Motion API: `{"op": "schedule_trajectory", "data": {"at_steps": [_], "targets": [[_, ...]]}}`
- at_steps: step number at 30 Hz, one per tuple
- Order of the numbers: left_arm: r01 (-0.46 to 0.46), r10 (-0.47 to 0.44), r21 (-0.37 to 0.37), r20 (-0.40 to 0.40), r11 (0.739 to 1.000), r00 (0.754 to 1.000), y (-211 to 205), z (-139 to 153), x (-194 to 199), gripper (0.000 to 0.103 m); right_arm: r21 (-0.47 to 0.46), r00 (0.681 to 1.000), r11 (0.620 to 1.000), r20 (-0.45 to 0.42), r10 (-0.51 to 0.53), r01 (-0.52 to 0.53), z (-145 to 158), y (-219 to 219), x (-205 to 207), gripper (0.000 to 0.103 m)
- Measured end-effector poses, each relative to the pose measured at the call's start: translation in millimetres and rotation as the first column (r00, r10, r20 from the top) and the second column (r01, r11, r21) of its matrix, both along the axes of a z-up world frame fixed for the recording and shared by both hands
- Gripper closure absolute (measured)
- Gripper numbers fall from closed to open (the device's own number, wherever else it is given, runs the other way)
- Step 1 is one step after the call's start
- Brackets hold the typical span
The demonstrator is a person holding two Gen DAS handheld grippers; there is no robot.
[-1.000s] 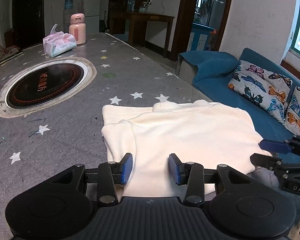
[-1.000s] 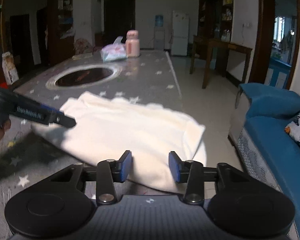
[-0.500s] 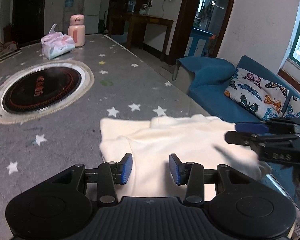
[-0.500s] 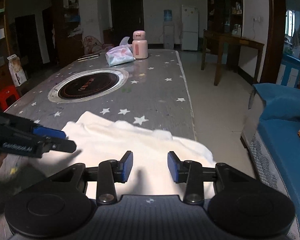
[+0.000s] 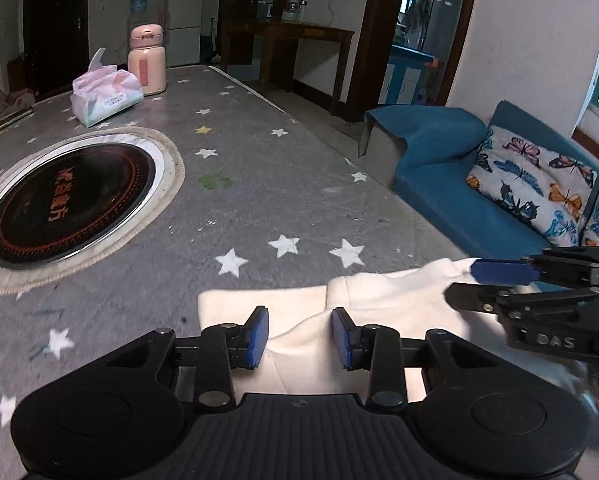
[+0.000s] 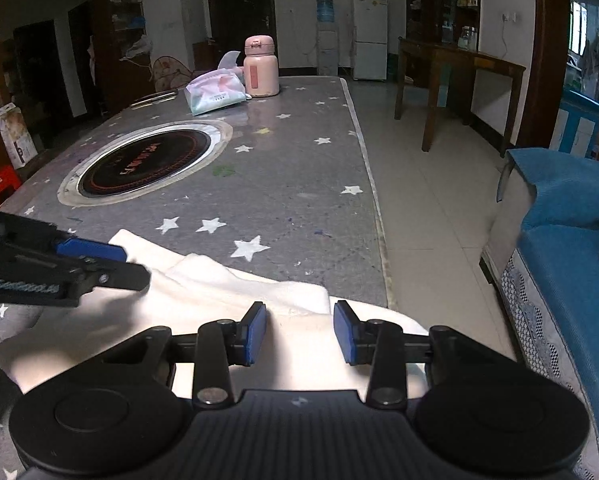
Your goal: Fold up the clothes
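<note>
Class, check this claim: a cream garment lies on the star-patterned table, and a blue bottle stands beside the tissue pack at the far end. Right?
Not quite: the bottle is pink, as the right wrist view shows. The cream garment on the star-patterned table and the tissue pack are as stated.

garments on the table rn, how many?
1: a cream garment, folded, lies at the near end of the star-print table, by the edge facing the blue sofa. Its near part is hidden in both views, so another piece underneath can't be ruled out.
</note>
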State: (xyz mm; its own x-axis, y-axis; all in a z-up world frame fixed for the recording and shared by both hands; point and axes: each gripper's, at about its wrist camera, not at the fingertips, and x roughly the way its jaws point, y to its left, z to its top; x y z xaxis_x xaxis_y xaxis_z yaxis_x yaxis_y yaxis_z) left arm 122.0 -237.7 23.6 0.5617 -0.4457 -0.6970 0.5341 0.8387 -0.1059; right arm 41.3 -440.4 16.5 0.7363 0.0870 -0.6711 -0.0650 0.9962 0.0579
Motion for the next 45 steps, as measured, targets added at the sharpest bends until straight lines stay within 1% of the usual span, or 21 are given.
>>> {"op": "schedule_trajectory", "data": {"at_steps": [4,7,10,13,16,19,22,25,29,32,34,35,36,37,40,43,45], "targets": [[0.006,-0.006,0.002,0.017,1.0,1.0,-1.2,-4.4,4.2,0.063,-0.017,1.0,1.0,0.014,-0.009,0.009,-1.9,-0.7,1.3,0.066],[-0.012,0.012,-0.027,0.007,1.0,1.0,6.4,0.4,7.1,0.063,-0.043,0.999,0.999,0.04,0.001,0.001,3.3,3.5,-0.7,0.066],[-0.037,0.038,-0.053,0.009,0.998,0.999,20.4,8.9,5.2,0.064,-0.039,0.998,0.999,0.058,0.036,-0.034,10.9,10.8,-3.7,0.066],[-0.042,0.043,-0.049,0.017,0.998,0.999,33.5,14.0,-2.8,0.065,-0.036,0.996,0.997,0.056,0.07,-0.068,11.8,21.3,-2.3,0.066],[-0.026,0.027,-0.042,0.021,0.999,0.999,43.0,14.0,-13.0,0.065,-0.034,0.994,0.995,0.042,0.099,-0.098,8.3,33.0,2.6,0.066],[-0.017,0.018,-0.023,0.026,1.0,1.0,48.8,10.8,-20.1,0.065,-0.038,0.995,0.994,0.017,0.103,-0.103,-0.3,41.0,10.4,0.065],[-0.035,0.035,-0.006,0.017,0.999,0.999,52.7,3.4,-19.0,0.065,-0.044,0.995,0.995,0.015,0.094,-0.093,-3.9,43.6,14.7,0.066],[-0.053,0.053,-0.004,0.006,0.999,0.999,57.0,-1.2,-17.3,0.064,-0.047,0.995,0.995,0.03,0.092,-0.09,3.0,43.7,7.6,0.066],[-0.062,0.062,-0.019,0.004,0.998,0.998,62.3,3.0,-20.6,0.063,-0.046,0.994,0.994,0.048,0.099,-0.097,13.3,45.0,-6.9,0.066],[-0.056,0.056,-0.03,0.001,0.998,0.998,64.3,7.6,-28.2,0.058,-0.042,0.992,0.993,0.049,0.115,-0.113,16.5,49.9,-22.8,0.065],[-0.048,0.049,-0.031,0.006,0.998,0.999,65.1,9.4,-35.4,0.052,-0.04,0.992,0.992,0.048,0.119,-0.117,16.2,53.5,-33.7,0.065],[-0.046,0.047,-0.031,0.008,0.998,0.999,65.5,10.1,-39.4,0.05,-0.039,0.992,0.993,0.048,0.116,-0.114,15.8,54.5,-38.8,0.064],[-0.046,0.047,-0.031,0.008,0.998,0.999,65.8,10.5,-43.5,0.046,-0.037,0.992,0.993,0.049,0.112,-0.111,15.4,55.5,-43.8,0.059],[-0.046,0.046,-0.034,0.006,0.998,0.999,66.2,10.8,-47.5,0.043,-0.036,0.993,0.994,0.049,0.109,-0.107,15.0,56.5,-48.9,0.057],[-0.04,0.04,-0.042,0.0,0.998,0.999,67.0,10.8,-60.4,0.037,-0.038,0.995,0.996,0.055,0.087,-0.085,13.2,58.3,-66.2,0.057],[-0.031,0.031,-0.042,0.003,0.999,1.0,66.8,9.5,-71.9,0.032,-0.032,0.996,0.998,0.058,0.064,-0.062,10.2,57.8,-79.9,0.057],[-0.035,0.035,-0.042,0.0,0.999,0.999,67.2,8.0,-76.1,0.031,-0.021,0.997,0.999,0.063,0.049,-0.048,7.9,56.2,-88.7,0.057]]}}
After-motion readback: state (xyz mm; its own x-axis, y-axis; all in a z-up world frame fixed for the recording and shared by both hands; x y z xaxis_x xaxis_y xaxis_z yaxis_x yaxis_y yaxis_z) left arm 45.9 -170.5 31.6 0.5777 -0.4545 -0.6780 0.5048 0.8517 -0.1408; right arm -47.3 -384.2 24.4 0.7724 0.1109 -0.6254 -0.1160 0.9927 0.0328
